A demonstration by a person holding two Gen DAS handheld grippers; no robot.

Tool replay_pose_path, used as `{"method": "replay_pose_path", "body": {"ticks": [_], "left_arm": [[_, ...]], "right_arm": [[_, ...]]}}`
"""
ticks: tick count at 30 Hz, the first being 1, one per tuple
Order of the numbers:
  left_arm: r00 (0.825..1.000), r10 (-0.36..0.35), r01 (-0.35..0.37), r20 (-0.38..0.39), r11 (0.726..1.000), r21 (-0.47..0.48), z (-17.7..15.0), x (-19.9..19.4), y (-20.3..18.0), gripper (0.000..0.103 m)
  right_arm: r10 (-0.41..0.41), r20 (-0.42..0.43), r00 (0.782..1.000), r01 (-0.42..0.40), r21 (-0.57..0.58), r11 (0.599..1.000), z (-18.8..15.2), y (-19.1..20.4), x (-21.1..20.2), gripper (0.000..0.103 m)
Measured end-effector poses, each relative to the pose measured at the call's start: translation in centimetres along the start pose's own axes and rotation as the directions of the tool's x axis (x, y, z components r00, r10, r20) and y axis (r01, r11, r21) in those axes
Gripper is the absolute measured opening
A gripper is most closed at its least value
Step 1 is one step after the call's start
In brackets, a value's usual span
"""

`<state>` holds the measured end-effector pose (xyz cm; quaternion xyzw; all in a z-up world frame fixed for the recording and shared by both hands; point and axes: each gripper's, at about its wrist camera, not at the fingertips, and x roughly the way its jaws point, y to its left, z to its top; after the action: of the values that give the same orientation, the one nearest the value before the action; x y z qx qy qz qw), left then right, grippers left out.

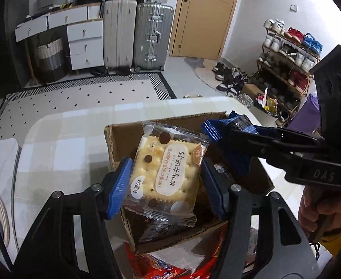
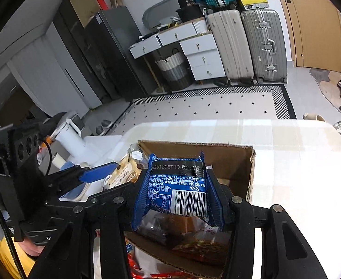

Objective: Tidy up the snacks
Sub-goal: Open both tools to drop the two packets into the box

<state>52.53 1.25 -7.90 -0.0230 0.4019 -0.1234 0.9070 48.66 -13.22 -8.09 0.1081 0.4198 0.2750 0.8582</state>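
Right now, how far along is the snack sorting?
Done: a few packets already lie in the cardboard box. In hand: left gripper grips a cracker packet, right gripper a blue packet, both over the box. Left: releasing both, plus red packets outside the box.

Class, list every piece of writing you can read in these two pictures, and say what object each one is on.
"软奶牛轧饼" and "奶盐味": cracker packet, held by the left hand-held gripper.
"251205F1D 09": blue snack packet, held by the right hand-held gripper.
"NRV%", "5%", "2%", "7%": same blue packet.
"DAS": body of the right hand-held gripper.
Too small or blurred: the blue packet's fine print, the cracker packet's orange line, the red wrappers.
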Motion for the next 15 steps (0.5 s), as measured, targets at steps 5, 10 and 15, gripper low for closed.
{"method": "replay_pose_path", "body": {"ticks": [5,10,15], "left_arm": [[1.000,-0.002,0.002,-0.022,1.000,0.006,0.1,2.3,0.1,0.058],[0.999,0.021,-0.021,-0.028,1.000,0.011,0.2,4.0,0.2,0.060],[1.000,0.028,-0.028,-0.010,0.999,0.015,-0.7,3.3,-0.2,0.067]], "right_arm": [[-0.014,-0.012,1.000,0.014,0.008,1.000,-0.6,-0.2,0.4,0.049],[-0.023,-0.012,1.000,0.023,0.004,1.000,-0.7,0.2,0.2,0.050],[-0.029,0.009,1.000,0.029,-0.008,1.000,-0.6,0.6,-0.5,0.050]]}}
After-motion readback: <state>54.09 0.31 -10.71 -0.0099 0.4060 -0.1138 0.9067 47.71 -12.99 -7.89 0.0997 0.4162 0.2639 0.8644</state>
